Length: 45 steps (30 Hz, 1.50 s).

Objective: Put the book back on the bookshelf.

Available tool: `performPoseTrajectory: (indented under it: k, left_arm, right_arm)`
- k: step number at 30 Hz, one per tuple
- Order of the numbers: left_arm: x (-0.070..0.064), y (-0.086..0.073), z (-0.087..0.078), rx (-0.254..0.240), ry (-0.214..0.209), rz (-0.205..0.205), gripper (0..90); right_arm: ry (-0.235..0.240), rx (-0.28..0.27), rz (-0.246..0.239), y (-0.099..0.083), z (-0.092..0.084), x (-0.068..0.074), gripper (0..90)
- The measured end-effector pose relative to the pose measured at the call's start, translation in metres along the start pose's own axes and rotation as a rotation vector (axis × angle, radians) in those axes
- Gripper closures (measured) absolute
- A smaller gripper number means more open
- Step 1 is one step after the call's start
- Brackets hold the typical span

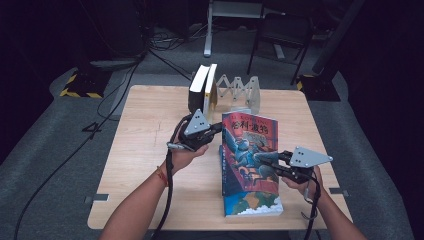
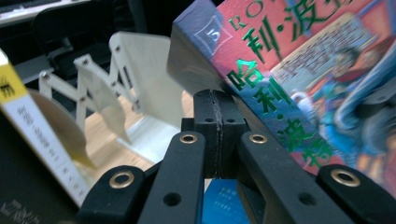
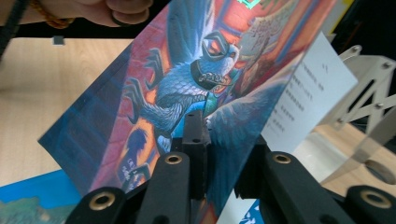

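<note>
A thick book with a red and blue picture cover [image 1: 250,150] stands tilted up off the table, its cover facing me. My left gripper [image 1: 220,129] is shut, pads together [image 2: 217,116], with its tip against the book's [image 2: 289,70] upper spine corner and nothing between the jaws. My right gripper [image 1: 265,161] is shut on the book's right edge. In the right gripper view the cover [image 3: 187,84] passes between the two jaws of this gripper [image 3: 222,149]. Under the raised book, a second book with a blue cover [image 1: 252,202] lies flat.
The wooden table [image 1: 150,150] carries a white folding rack [image 1: 240,90] at the back, with two upright books [image 1: 202,92] leaning at its left end. The rack [image 2: 135,74] and a white-and-yellow spine [image 2: 42,135] sit close ahead of my left gripper. Dark floor and cables surround the table.
</note>
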<state>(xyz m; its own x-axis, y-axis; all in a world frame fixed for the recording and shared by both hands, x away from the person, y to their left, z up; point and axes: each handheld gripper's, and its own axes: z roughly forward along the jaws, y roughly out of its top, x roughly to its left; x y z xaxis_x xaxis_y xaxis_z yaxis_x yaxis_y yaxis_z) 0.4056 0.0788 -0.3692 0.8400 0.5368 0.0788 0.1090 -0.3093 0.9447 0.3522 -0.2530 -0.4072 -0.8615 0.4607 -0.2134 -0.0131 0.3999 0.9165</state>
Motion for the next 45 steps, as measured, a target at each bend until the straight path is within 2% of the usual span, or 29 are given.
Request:
performPoseTrajectory:
  k: [3, 6, 9, 13, 15, 19, 21, 23, 26, 28, 29, 32, 34, 36, 39, 45]
  left_arm:
    - [-0.003, -0.004, -0.001, 0.006, 0.006, 0.008, 89.1]
    - [0.001, -0.011, 0.003, 0.008, 0.022, -0.03, 89.0]
    - [0.008, -0.016, 0.01, 0.003, 0.011, -0.076, 89.0]
    - [0.01, -0.009, 0.012, -0.02, -0.005, -0.065, 89.1]
    - [0.01, -0.002, 0.011, -0.043, -0.003, -0.059, 89.2]
    - [0.011, 0.012, 0.007, -0.095, -0.039, -0.05, 89.3]
    - [0.008, 0.018, 0.004, -0.098, -0.04, -0.026, 89.2]
    - [0.006, 0.02, 0.003, -0.093, -0.041, -0.004, 89.2]
    - [0.0, 0.02, -0.002, -0.112, -0.065, -0.004, 87.5]
    - [-0.007, 0.019, -0.005, -0.119, -0.077, 0.01, 85.8]
    - [-0.012, 0.018, -0.007, -0.106, -0.065, 0.026, 84.5]
    - [-0.02, 0.013, -0.009, -0.096, -0.059, 0.025, 79.0]
    - [-0.022, 0.008, -0.01, -0.097, -0.072, 0.013, 77.6]
    - [-0.023, 0.002, -0.01, -0.084, -0.062, 0.019, 75.5]
    - [-0.024, -0.007, -0.011, -0.073, -0.06, 0.005, 71.7]
    - [-0.025, -0.027, -0.011, -0.039, -0.1, -0.004, 61.7]
  right_arm:
    - [-0.022, -0.004, -0.01, -0.006, -0.001, 0.007, 80.3]
    - [-0.033, -0.018, -0.021, -0.007, -0.005, 0.015, 81.6]
    - [-0.029, -0.018, -0.032, -0.005, -0.006, 0.017, 82.1]
    - [-0.032, -0.019, -0.042, -0.003, -0.007, 0.017, 82.2]
    - [-0.039, -0.021, -0.063, 0.001, -0.007, 0.013, 82.3]
    - [-0.071, -0.018, -0.116, 0.01, -0.003, 0.01, 83.8]
    - [-0.094, -0.02, -0.132, 0.011, -0.001, 0.008, 84.1]
    - [-0.107, -0.027, -0.119, 0.01, -0.003, 0.006, 84.8]
    - [-0.106, -0.037, -0.104, 0.002, -0.008, 0.007, 85.4]
    - [-0.105, -0.032, -0.097, -0.002, -0.012, 0.011, 85.5]
    - [-0.103, -0.029, -0.098, -0.003, -0.013, 0.013, 85.5]
    - [-0.096, -0.023, -0.081, -0.008, -0.017, 0.015, 85.6]
    - [-0.095, -0.016, -0.081, -0.01, -0.019, 0.015, 85.6]
    - [-0.093, -0.016, -0.072, -0.012, -0.02, 0.016, 85.6]
    - [-0.091, -0.015, -0.077, -0.012, -0.021, 0.017, 85.6]
    - [-0.086, -0.017, -0.079, -0.015, -0.023, 0.019, 85.6]
